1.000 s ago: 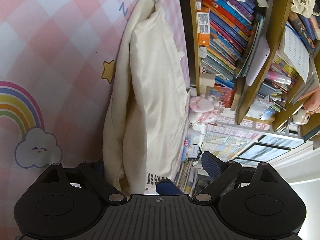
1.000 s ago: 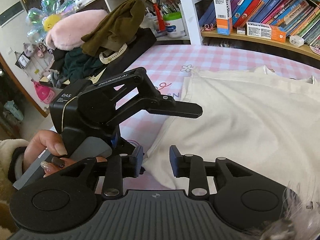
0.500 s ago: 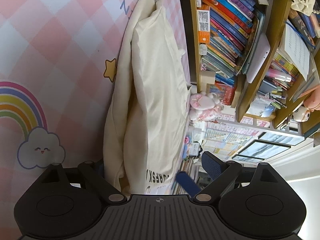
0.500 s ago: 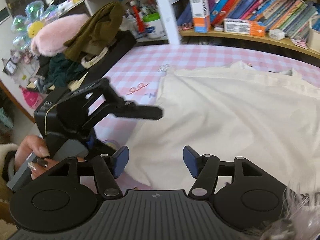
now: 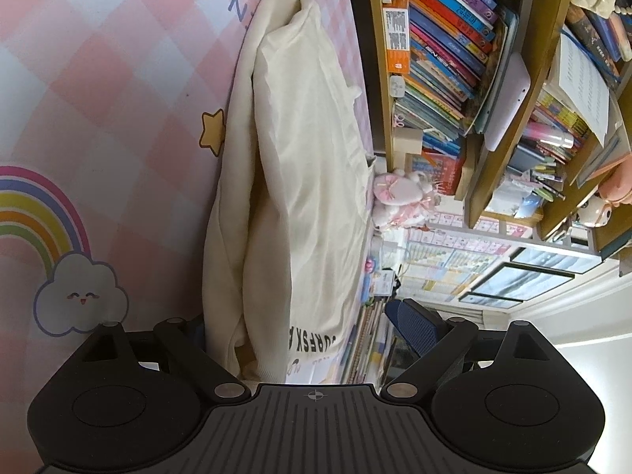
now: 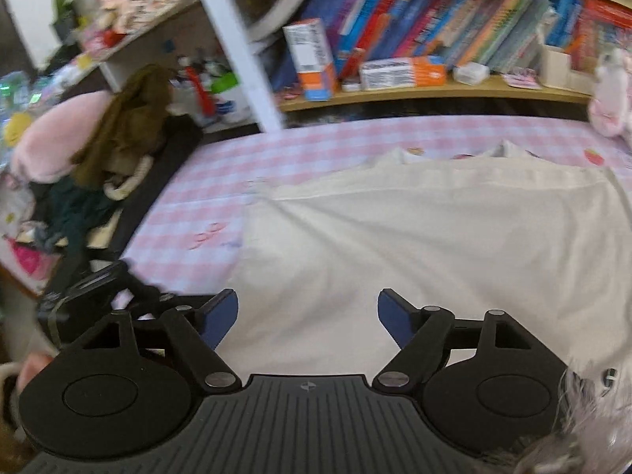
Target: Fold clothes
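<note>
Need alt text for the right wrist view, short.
A cream cotton garment lies spread on a pink-and-white checked tablecloth, with the right gripper above its near edge, blue-padded fingers opening and nothing between them. Behind is a wooden shelf of colourful books; the picture is motion-blurred.

Cream garment [image 6: 414, 245] lies on a pink-and-white checked cloth [image 6: 316, 138] with a rainbow [image 5: 35, 213].

Right hand-held gripper [image 6: 307, 312] jaws opening; left hand-held gripper [image 5: 304, 328] wide.
</note>
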Demonstrator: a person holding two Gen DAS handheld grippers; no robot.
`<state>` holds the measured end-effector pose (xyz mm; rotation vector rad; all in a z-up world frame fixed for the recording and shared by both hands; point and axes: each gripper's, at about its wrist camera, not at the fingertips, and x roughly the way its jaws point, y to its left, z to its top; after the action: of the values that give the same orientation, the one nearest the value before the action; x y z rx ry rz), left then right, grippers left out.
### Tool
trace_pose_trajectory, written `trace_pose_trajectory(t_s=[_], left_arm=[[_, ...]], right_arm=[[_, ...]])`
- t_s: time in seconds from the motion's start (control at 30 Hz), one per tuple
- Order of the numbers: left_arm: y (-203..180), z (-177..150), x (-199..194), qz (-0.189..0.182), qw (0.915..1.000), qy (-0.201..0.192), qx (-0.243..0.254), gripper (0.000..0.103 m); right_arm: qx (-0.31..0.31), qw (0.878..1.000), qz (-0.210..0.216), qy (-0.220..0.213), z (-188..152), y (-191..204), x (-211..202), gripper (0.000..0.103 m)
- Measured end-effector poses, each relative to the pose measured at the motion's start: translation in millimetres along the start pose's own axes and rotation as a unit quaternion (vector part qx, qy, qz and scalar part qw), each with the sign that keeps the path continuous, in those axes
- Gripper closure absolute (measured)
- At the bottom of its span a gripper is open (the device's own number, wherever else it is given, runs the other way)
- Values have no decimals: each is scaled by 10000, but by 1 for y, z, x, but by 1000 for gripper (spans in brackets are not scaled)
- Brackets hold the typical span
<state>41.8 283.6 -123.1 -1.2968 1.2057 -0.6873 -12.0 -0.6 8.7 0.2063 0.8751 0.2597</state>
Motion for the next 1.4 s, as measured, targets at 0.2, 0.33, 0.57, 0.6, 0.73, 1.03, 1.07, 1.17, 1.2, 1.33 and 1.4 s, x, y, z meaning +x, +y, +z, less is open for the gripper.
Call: trace_pose_trajectory(t_s=[0.2, 0.33, 0.57, 0.6, 0.73, 1.03, 1.07, 1.17, 1.2, 1.33, 1.4], left_arm=[[-1, -1, 0, -14, 10000, -6, 52, 11], [-2, -1, 0, 38, 10000, 68, 58, 11], [-3, -3, -2, 105, 9999, 31, 45, 13], [-3, -3, -2, 125, 9999, 28, 54, 13], [0, -5, -3, 278, 9996, 41, 86, 38], [-50, -25, -13, 554, 9815, -175, 1825, 88], [-55, -28, -12, 577, 9778, -149, 2011, 88], [-64, -32, -10, 642, 9701, -126, 2335, 89], [-66, -33, -10, 638, 9687, -123, 2396, 89], [-69, -33, -11, 572, 9670, -89, 2479, 90], [-69, -32, -12, 567, 9669, -59, 2489, 90]], right_arm=[[-96, 9973, -694, 236, 13, -6, 24, 18], [-337, 9944, -934, 373, 25, 0, 42, 15], [-947, 9898, -841, 652, 50, 21, 77, 14], [-1015, 9890, -812, 700, 54, 24, 83, 14], [-1332, 9837, -746, 950, 70, 42, 112, 14], [-2135, 9610, -563, 1668, 84, 97, 174, 14], [-2199, 9580, -561, 1754, 85, 102, 180, 14], [-2435, 9478, -611, 1967, 86, 116, 197, 15], [-2555, 9428, -666, 2035, 84, 121, 202, 16], [-3101, 9180, -1009, 2258, 74, 134, 220, 17], [-3357, 9060, -1168, 2300, 69, 138, 226, 17]])
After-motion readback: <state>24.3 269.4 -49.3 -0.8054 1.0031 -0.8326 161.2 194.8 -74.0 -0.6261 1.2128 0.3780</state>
